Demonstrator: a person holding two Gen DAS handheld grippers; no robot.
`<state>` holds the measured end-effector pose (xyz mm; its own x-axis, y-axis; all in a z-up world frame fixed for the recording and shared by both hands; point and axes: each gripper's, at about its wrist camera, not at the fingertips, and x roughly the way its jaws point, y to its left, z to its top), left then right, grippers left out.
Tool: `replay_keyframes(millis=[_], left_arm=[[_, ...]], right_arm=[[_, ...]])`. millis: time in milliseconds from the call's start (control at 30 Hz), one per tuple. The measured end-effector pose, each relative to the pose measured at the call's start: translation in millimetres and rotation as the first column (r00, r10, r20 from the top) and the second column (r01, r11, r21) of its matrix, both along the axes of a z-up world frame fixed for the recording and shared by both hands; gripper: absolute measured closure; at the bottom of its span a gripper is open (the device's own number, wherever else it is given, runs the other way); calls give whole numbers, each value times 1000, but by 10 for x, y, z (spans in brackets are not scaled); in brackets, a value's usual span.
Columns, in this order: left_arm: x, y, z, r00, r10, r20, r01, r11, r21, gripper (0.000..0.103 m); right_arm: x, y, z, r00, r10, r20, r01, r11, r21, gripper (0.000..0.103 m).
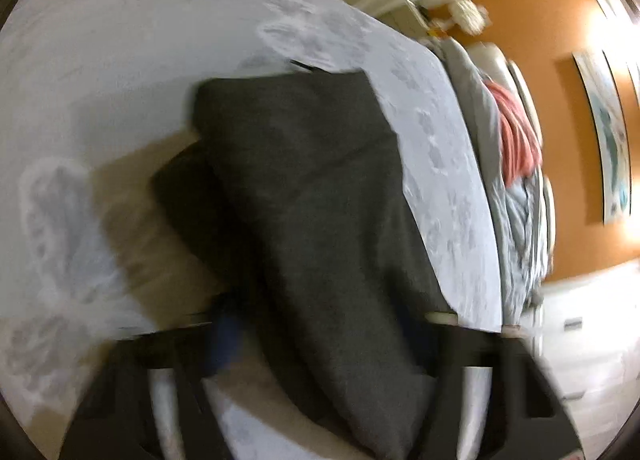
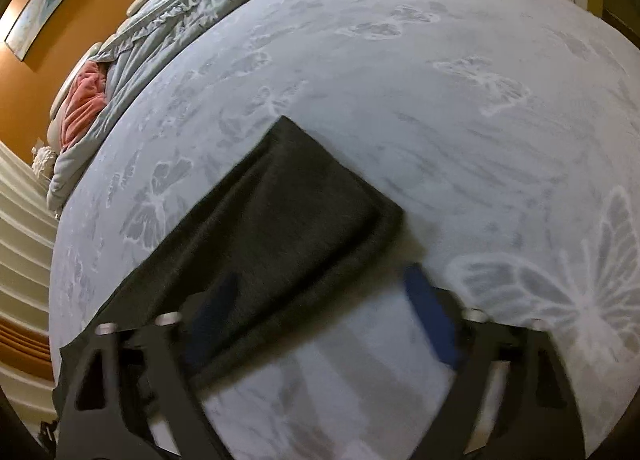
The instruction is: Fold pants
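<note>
On bedspread point(image 2: 440, 100): one pants point(image 2: 288, 200), folded.

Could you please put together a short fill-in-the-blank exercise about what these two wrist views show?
1. The pants lying on the bedspread are dark ____ in colour.
2. The bedspread is patterned with pale ____.
3. Beside the rumpled grey bedding at the head of the bed lies a ____ cloth.
4. The right hand-held gripper has its jaws ____, with bedspread visible between them.

Missing words: grey; butterflies; pink; open
</note>
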<state>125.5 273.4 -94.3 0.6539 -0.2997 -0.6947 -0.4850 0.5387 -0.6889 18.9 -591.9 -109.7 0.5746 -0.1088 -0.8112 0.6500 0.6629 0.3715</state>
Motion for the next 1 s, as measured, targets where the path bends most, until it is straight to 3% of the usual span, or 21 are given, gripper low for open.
replay_keyframes(millis=[33,67,133,233,300,367,433,500,533,600,633,667,700,767,833,867,900,933,1000], left_arm=[[55,-27,-18,1000,-20,-13,20,1000,10,89],[60,-38,-46,999,-30,-24,30,999,16,91],[75,-33,-53,999,-31,-34,31,999,18,91],[99,-37,-16,999,-37,-35,38,999,28,91],[96,-58,6,998,-44,-35,45,998,53,91],[116,-82,39,998,-48,-33,50,996,73,91],[98,-94,73,999,-47,-28,49,995,85,91],[87,-108,110,999,-43,-20,45,995,86,91],[71,-106,125,999,-47,-17,48,994,94,91],[48,-115,154,998,-54,-16,56,992,113,91],[42,-118,166,998,-60,-15,62,990,124,91],[40,-119,171,997,-70,-16,71,989,133,91],[35,-116,170,997,-79,-18,81,987,140,91],[30,-101,143,996,-91,-23,94,986,141,91],[31,-66,97,995,-92,-32,95,988,120,90],[27,-52,77,996,-87,-36,91,990,106,90],[22,-34,61,996,-77,-38,80,993,86,90],[16,-29,58,997,-70,-37,73,994,77,90],[18,-43,78,998,-60,-34,62,994,84,90]], right_arm=[[22,-1,1,1000,0,-2,0,1000,-8,57],[72,-11,-1,1000,12,-6,-12,1000,-3,96],[70,5,96,1000,-3,17,3,1000,-11,99],[112,469,868,983,116,145,-87,978,-189,99],[173,921,1319,937,243,250,-188,956,-226,99],[353,1633,1703,851,429,304,-349,893,-283,99],[584,2373,1807,744,594,308,-530,804,-270,89],[718,3111,1814,643,713,279,-666,701,-256,43],[651,3387,1898,604,747,277,-672,665,-326,42],[490,3618,2082,562,780,277,-646,622,-442,36],[409,3643,2157,563,775,286,-614,624,-482,29],[335,3603,2199,591,750,297,-561,647,-516,13],[306,3525,2172,620,725,301,-526,669,-526,8],[367,3338,1974,684,686,248,-516,695,-500,8],[528,3164,1604,764,634,117,-518,712,-474,8],[597,3160,1446,771,634,60,-543,704,-457,11],[657,3206,1325,765,644,19,-572,692,-440,20],[692,3260,1233,754,657,-6,-597,681,-425,23],[797,3534,1012,696,716,-58,-670,618,-410,24]])
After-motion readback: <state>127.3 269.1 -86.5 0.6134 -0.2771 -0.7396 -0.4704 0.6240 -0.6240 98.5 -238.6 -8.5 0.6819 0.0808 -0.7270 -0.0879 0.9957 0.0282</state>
